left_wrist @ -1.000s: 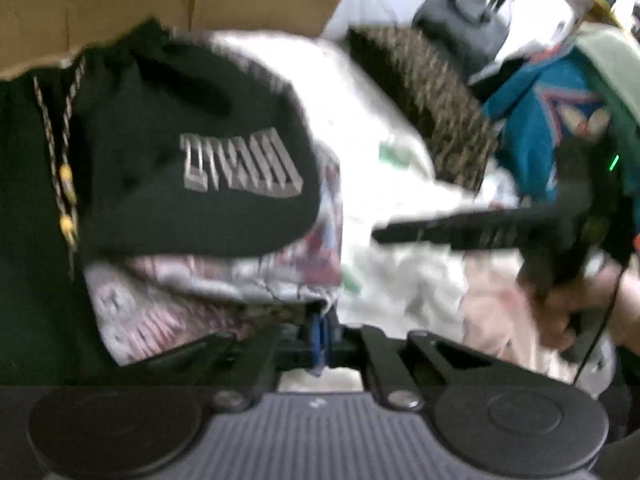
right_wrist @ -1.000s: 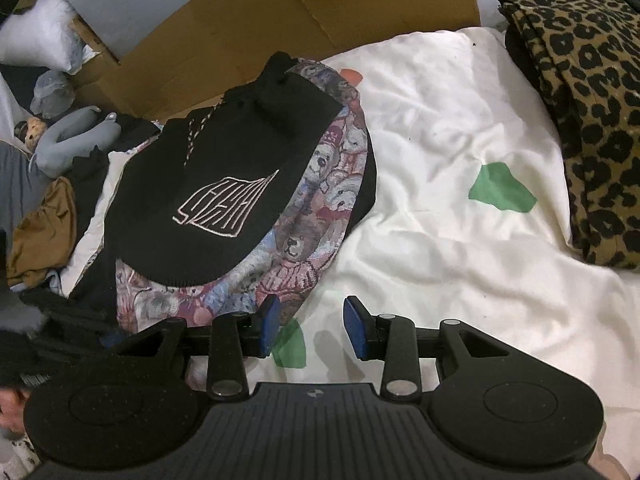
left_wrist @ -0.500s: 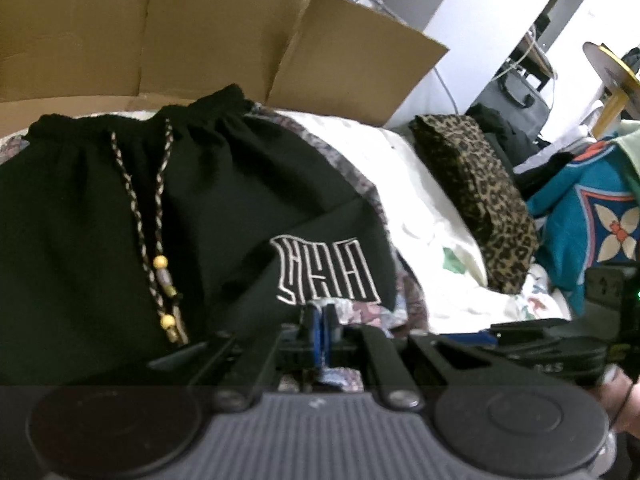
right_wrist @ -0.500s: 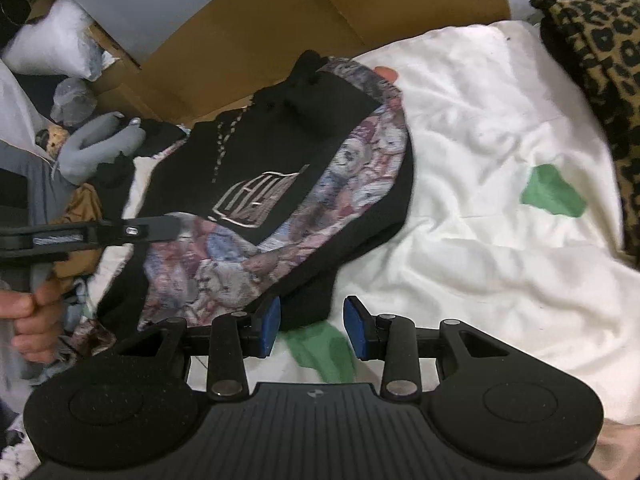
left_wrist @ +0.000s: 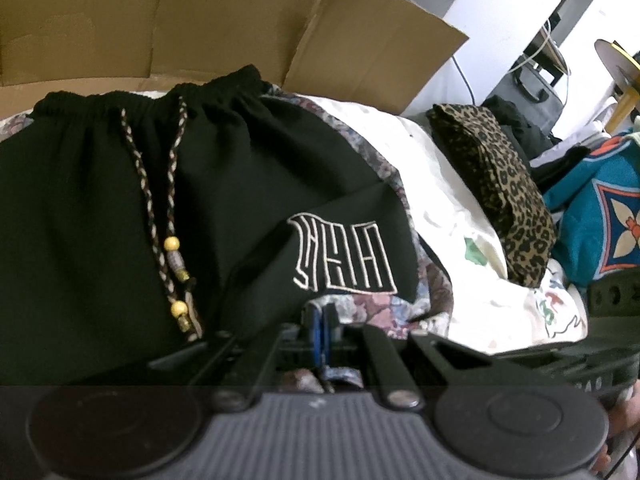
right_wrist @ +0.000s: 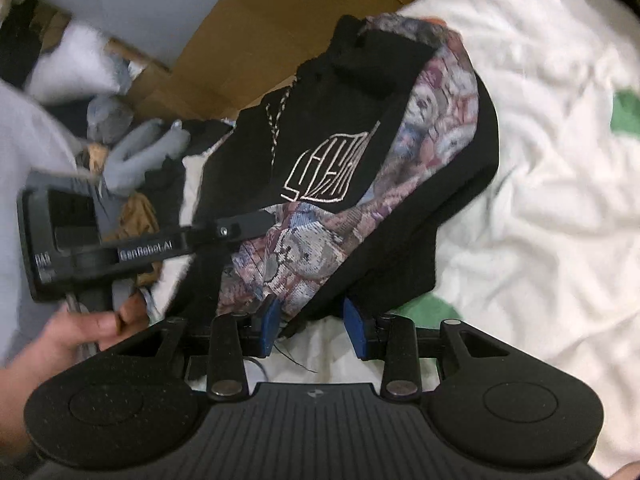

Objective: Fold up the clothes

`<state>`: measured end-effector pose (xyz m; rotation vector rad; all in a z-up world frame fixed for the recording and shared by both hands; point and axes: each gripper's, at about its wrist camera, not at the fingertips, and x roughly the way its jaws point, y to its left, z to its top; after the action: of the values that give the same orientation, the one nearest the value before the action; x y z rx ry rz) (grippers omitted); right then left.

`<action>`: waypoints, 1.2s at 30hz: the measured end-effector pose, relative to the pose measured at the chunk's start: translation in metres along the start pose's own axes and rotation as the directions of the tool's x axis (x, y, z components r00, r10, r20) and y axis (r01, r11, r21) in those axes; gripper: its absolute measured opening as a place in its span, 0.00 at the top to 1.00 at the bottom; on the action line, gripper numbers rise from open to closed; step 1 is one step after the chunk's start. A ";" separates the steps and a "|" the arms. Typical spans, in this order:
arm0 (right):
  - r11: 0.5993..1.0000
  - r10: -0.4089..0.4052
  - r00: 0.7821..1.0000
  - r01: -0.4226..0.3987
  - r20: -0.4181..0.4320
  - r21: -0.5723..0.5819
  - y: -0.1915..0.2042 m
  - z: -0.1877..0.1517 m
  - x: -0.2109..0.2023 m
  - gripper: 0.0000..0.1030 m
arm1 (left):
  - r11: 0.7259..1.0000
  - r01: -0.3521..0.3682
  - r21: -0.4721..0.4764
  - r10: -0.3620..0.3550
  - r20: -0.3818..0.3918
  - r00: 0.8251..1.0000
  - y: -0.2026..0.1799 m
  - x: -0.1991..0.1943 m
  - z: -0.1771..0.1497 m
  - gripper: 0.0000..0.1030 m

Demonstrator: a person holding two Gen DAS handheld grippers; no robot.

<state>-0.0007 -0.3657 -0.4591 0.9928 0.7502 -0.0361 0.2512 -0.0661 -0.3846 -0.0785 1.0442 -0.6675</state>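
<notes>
left gripper [left_wrist: 320,326] pressed together, pinching hem of shorts [left_wrist: 248,184]; a second ago it was swinging that edge through air, now low and steady. shorts lie doubled on white bedding [right_wrist: 560,160], logo panel over bear-print side. right gripper [right_wrist: 311,327], spread, has moved in from bare sheet to straddle black near edge. judgement: fold laid, right ready to grip.

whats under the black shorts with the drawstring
A teddy-bear print garment shows beneath the black shorts, with more black fabric under that, on the white bedding. How far each layer extends underneath is covered.
</notes>
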 end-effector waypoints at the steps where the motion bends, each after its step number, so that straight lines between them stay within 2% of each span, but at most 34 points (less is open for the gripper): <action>1: 1.000 0.010 1.000 -0.010 0.004 0.026 -0.002 0.000 0.002 0.59 | 1.000 -0.001 0.000 0.001 -0.002 1.000 0.000 0.001 -0.001 0.98; 9: 0.989 0.053 0.999 -0.054 0.014 0.139 -0.011 0.001 0.019 0.61 | 1.000 -0.006 -0.011 0.006 -0.011 1.000 0.005 0.004 -0.005 0.98; 12: 0.982 0.075 0.997 -0.077 0.018 0.172 -0.013 -0.001 0.021 0.76 | 1.000 -0.008 -0.008 0.008 -0.010 1.000 0.004 0.003 -0.006 0.98; 14: 0.982 0.072 0.997 -0.074 0.020 0.174 -0.012 -0.001 0.019 0.97 | 1.000 0.000 -0.007 0.000 -0.014 1.000 0.001 0.001 -0.007 0.98; 18: 0.985 0.061 0.998 -0.063 0.021 0.163 -0.011 -0.001 0.010 0.99 | 1.000 0.016 -0.004 -0.016 -0.023 1.000 -0.003 -0.002 -0.008 0.97; 22: 0.991 0.027 1.000 -0.028 0.011 0.127 -0.010 -0.001 -0.009 1.00 | 0.999 0.035 0.010 -0.035 -0.022 0.999 -0.008 -0.008 -0.010 0.87; 27: 0.995 -0.039 0.999 0.039 0.006 0.097 -0.018 0.002 -0.041 1.00 | 0.999 0.046 0.007 -0.046 0.001 0.999 -0.011 -0.024 -0.011 0.86; 36: 0.983 -0.182 0.983 0.182 0.030 0.026 -0.037 0.021 -0.095 1.00 | 0.999 -0.024 -0.025 0.024 -0.002 1.000 0.002 -0.046 -0.023 0.79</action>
<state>-0.0730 -0.4312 -0.4239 0.9407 0.8107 -0.2195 0.2181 -0.0337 -0.3615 -0.0872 1.0542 -0.6331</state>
